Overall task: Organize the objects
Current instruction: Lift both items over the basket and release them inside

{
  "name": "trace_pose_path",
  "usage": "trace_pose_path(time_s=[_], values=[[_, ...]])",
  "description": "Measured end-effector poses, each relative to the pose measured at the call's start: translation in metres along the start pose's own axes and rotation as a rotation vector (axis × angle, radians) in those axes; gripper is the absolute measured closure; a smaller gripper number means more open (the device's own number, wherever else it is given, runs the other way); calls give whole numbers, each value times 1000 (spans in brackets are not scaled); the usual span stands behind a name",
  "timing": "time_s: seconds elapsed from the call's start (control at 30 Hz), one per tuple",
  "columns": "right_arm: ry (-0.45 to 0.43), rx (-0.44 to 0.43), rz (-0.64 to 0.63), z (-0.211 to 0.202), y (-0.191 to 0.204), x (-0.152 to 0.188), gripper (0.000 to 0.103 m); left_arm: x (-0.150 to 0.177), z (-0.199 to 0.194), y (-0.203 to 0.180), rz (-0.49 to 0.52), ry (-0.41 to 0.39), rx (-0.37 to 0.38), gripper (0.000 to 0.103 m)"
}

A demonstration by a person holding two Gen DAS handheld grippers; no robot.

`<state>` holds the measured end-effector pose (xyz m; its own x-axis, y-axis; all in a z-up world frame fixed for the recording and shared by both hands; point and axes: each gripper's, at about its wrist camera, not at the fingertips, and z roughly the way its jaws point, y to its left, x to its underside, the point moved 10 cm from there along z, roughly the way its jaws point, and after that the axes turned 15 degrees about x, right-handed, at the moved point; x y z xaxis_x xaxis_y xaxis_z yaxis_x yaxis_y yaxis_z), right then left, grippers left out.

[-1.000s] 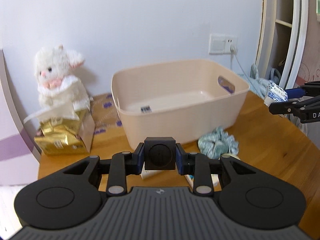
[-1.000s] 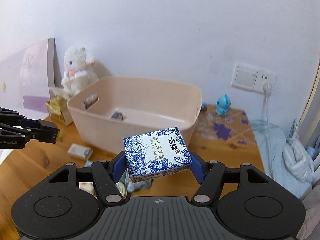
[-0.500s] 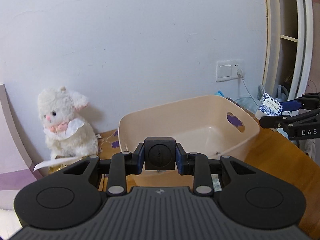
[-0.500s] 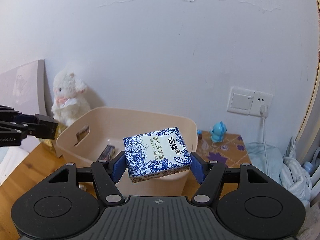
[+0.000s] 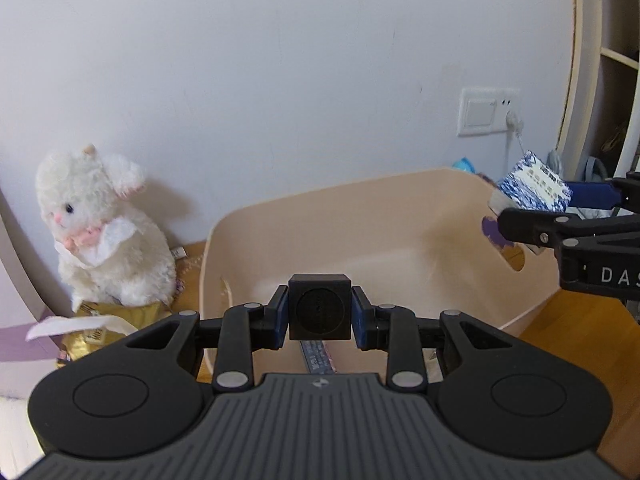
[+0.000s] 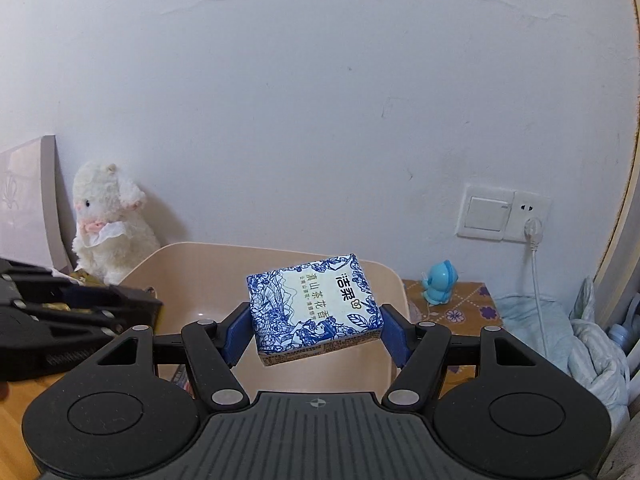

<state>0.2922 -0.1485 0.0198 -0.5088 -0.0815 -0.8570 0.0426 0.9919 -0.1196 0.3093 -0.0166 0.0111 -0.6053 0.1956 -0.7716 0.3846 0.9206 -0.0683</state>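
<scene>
While both grippers hang over the table (image 5: 560,328), the beige tub (image 6: 280,256) is the largest item and the drop target; it sits on the wood, open side up, near the wall. A white plush lamb (image 5: 100,224) stands just beside its left end, propped above a gold packet (image 5: 100,328). A small blue toy (image 6: 440,282) stands on the patterned mat past the tub's right end.

Right gripper (image 6: 316,320): clenched on the blue-and-white tissue pack (image 6: 316,308), pads pressing its two short ends, so the pack's long axis runs left-right across the jaws, slightly tilted. From the right wrist view the pack hangs in front of the tub's opening, above the rim; from the left wrist view the same pack shows at the tub's right end, near the handle cut-out.

Left gripper (image 5: 320,312): clamped on a small black cube (image 5: 320,306), held above the tub's near wall, roughly mid-length. A flat wrapped item (image 5: 318,356) lies in the tub below it.

Judgement: both loads are about level with the tub, the cube more squarely over the interior. The pack lies towards the right edge, so it likely needs carrying forward and left before release, or it may clip the rim.
</scene>
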Motion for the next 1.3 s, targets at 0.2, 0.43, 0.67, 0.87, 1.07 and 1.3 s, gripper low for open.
trace_pose_path(time_s=[0.2,0.43,0.67,0.87,1.07,1.3], values=[[70,30,-41,25,12,10,38,15,30,3,-28,86,-27,70],[152,68,-145,46,27,35,38,28,49,5,-49,154,-51,70],[195,70,-133,55,24,46,37,29,52,14,-88,178,-67,69],[131,59,-124,32,14,31,23,17,24,21,-144,92,-54,29],[67,24,-134,-4,10,25,4,10,-11,25,-111,46,-73,21],[65,4,-122,-30,9,42,0,32,-39,26,-95,40,-66,17]])
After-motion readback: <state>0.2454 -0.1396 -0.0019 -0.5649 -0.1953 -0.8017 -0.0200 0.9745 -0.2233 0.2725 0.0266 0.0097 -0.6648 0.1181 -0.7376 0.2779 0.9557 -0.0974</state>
